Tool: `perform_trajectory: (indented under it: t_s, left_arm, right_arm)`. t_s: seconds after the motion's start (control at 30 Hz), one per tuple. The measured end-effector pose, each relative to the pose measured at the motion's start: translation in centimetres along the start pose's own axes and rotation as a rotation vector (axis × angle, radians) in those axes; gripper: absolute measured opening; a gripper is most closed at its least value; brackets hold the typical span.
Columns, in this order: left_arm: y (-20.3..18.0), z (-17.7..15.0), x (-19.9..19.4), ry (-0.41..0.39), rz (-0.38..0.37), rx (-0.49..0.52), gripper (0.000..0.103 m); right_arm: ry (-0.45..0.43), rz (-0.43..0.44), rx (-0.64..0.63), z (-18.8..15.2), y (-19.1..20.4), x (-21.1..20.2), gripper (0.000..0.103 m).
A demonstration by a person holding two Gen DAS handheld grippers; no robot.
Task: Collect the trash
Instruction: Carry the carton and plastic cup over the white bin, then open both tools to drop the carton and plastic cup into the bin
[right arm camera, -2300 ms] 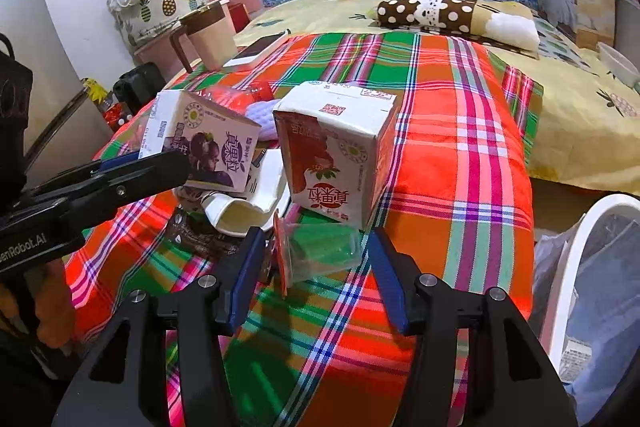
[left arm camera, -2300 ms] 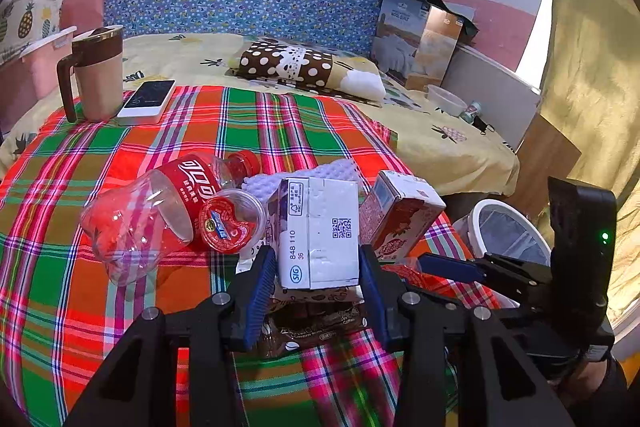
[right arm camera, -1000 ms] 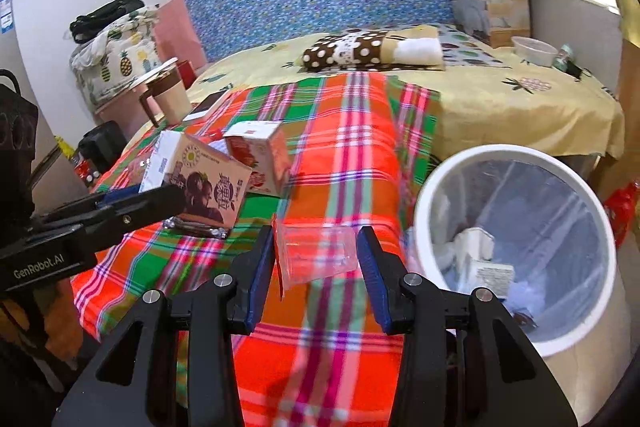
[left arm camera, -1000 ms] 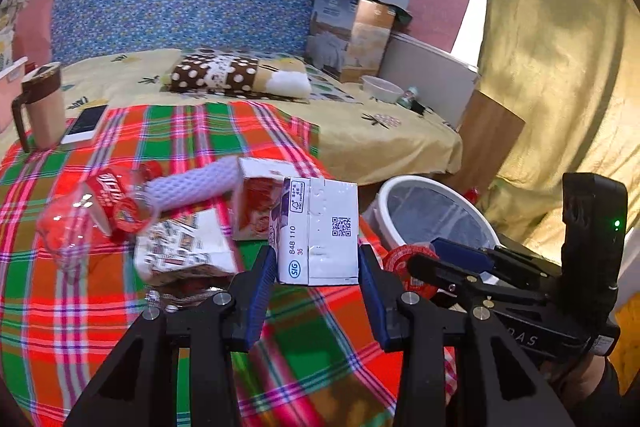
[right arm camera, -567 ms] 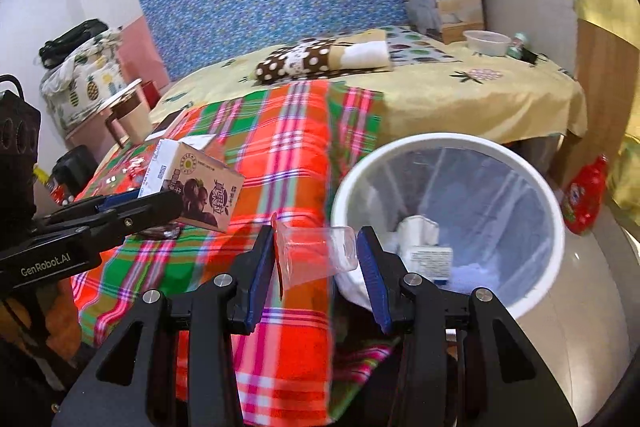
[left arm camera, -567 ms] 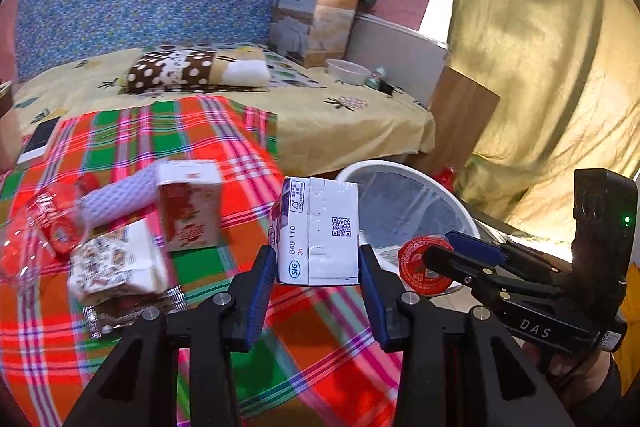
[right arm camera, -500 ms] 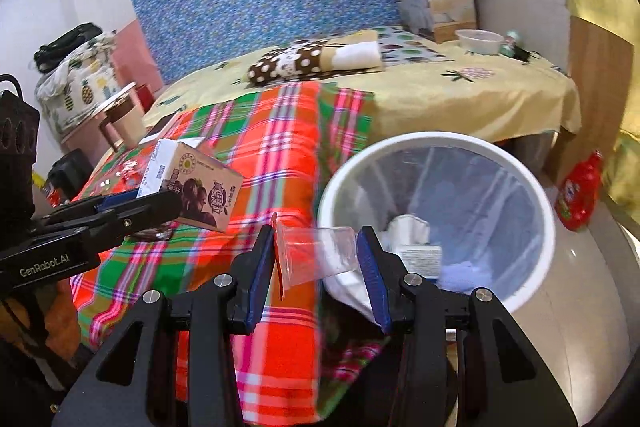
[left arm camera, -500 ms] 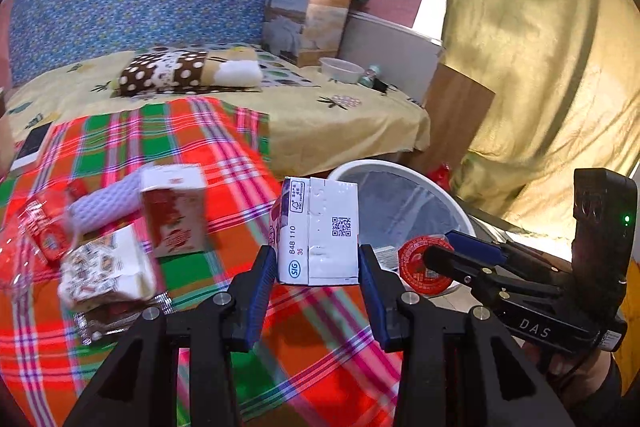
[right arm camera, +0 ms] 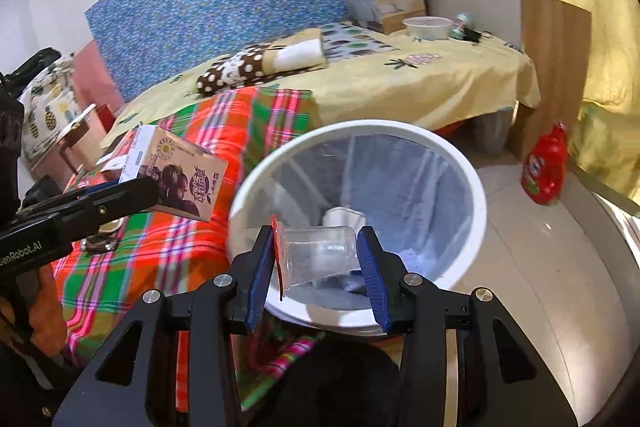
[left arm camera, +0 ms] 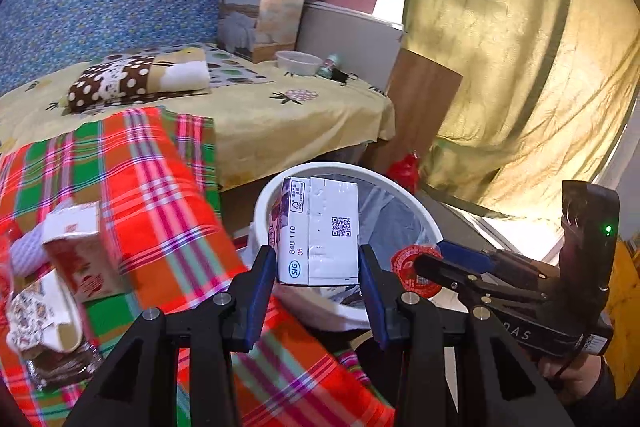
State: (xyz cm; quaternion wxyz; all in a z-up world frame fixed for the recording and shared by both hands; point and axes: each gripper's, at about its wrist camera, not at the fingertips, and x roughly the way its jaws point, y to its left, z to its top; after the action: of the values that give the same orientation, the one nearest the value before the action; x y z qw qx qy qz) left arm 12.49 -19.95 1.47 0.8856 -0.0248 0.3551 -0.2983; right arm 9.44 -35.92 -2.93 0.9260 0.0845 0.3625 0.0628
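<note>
Here the left gripper (left arm camera: 318, 269) is clamped on a drink carton (left arm camera: 320, 231), holding it over the near rim of the white trash bin (right arm camera: 478, 195) beside the plaid blanket (left arm camera: 160, 211). The right gripper (right arm camera: 316, 263) is clamped on a clear plastic cup (right arm camera: 318, 255) lying sideways above the bin's opening.

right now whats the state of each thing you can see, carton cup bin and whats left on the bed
left gripper: shut on the milk carton, over the bin
milk carton: held upright, off the bed
right gripper: shut on the plastic cup
plastic cup: clear, on its side, above the bin mouth
trash bin: open, lined, some trash inside
red carton: lying on the plaid blanket, not yet collected
</note>
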Motion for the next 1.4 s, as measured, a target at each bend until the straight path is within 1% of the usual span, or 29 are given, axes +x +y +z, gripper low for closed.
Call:
perform_trajectory:
  t_s: [0.27, 0.5, 0.7, 0.8, 1.07, 1.13, 1.17, 1.4]
  left_arm:
    - [-0.9, 0.3, 3.1, 0.044, -0.028, 0.017, 0.042]
    - [-0.9, 0.1, 4.8, 0.078, -0.036, 0.022, 0.042]
    - [-0.9, -0.1, 6.0, 0.112, -0.033, 0.029, 0.042]
    - [-0.8, -0.1, 6.3, 0.116, -0.019, 0.027, 0.042]
    - [-0.2, 0.0, 5.6, 0.101, -0.01, 0.007, 0.042]
    - [0.0, -0.1, 5.2, 0.099, -0.014, 0.002, 0.042]
    - [0.1, -0.1, 5.0, 0.098, -0.014, -0.001, 0.042]
    - [0.5, -0.6, 3.2, 0.079, -0.002, -0.015, 0.042]
  right_arm:
    - [0.023, -0.03, 0.014, -0.1, -1.3, 0.6, 0.044]
    - [0.048, -0.042, 0.013, -0.2, -2.1, 1.3, 0.044]
    - [0.075, -0.062, 0.003, -0.4, -2.4, 1.8, 0.045]
    - [0.077, -0.065, 0.009, -0.3, -2.6, 1.8, 0.045]
    - [0.053, -0.068, 0.021, -0.3, -2.7, 1.2, 0.046]
    - [0.047, -0.068, 0.022, -0.3, -2.6, 1.2, 0.053]
    - [0.045, -0.07, 0.021, -0.3, -2.6, 1.1, 0.053]
    - [0.029, -0.063, 0.004, -0.1, -1.7, 0.5, 0.054]
